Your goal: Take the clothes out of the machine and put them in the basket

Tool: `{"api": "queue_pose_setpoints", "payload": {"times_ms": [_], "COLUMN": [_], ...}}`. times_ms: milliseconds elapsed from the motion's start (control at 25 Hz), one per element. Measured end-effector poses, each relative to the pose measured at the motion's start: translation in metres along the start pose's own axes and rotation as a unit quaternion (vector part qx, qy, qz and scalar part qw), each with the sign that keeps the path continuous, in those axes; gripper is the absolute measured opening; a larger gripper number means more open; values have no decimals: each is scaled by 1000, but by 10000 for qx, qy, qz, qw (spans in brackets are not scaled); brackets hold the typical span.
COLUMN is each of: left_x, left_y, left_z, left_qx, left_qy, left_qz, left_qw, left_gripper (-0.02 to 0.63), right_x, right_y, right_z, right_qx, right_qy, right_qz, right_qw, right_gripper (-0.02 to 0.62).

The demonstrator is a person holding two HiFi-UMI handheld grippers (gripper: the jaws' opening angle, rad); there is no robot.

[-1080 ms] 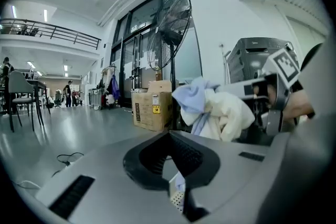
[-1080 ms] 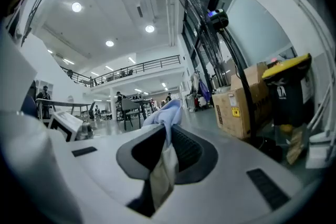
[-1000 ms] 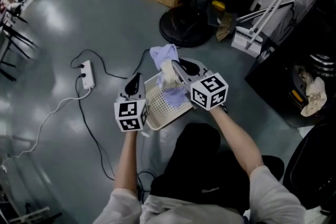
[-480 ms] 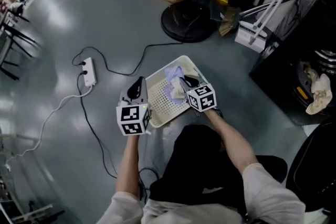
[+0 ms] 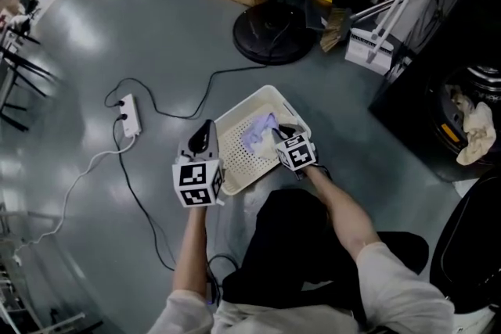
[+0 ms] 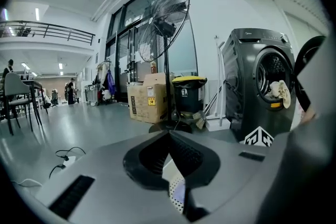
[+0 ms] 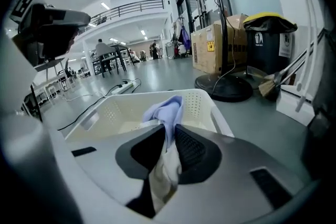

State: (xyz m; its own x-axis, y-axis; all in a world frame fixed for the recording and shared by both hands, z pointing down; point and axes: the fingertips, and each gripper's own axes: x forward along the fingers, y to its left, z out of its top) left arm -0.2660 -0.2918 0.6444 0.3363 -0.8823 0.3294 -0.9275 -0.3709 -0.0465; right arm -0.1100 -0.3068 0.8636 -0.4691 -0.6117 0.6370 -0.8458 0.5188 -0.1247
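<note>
1. Right gripper (image 7: 168,132), clamped on lilac-and-cream clothes (image 7: 167,107) over the basket (image 5: 243,103): an early release drapes them across the rim.
2. Left gripper (image 6: 169,137), shut and empty left of the basket, could nudge it.
3. Far right, the machine (image 6: 252,71) has a cloth (image 5: 476,138) that may slip out.

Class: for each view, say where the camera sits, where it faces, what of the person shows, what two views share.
Head view: head-mounted, steeply down at the basket; forearms, left hand-held gripper, right hand-held gripper.
Left gripper view: on that gripper, toward fan, washing machine; shut jaws.
Right gripper view: on that gripper, into basket; jaws clamping cloth.
Shared by head and right: basket, cloth.
</note>
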Motion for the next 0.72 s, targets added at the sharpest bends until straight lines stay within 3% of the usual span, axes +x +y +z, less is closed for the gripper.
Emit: {"api": "queue_pose_setpoints", "payload": {"times_ms": [120,360,720], "left_x": [2,4,16], "left_y": [-8,-12,-33], "left_z": [0,0,5], "left_qx": [11,9,-21], "left_qy": [5,4,-18], "left_qz": [-49,-65,-281], "left_qw": [10000,10000,9996], "left_gripper": [18,18,18], "right_x": [2,-1,-45], "right_y": [0,5,-14], "right_z": [-2,3,75], "right_qx": [127,352,82], "right_qy": [204,-254,-1268], "right_qz": [14,326,112], "right_qw": [9997,9985,9918], "right_gripper": [84,292,311]}}
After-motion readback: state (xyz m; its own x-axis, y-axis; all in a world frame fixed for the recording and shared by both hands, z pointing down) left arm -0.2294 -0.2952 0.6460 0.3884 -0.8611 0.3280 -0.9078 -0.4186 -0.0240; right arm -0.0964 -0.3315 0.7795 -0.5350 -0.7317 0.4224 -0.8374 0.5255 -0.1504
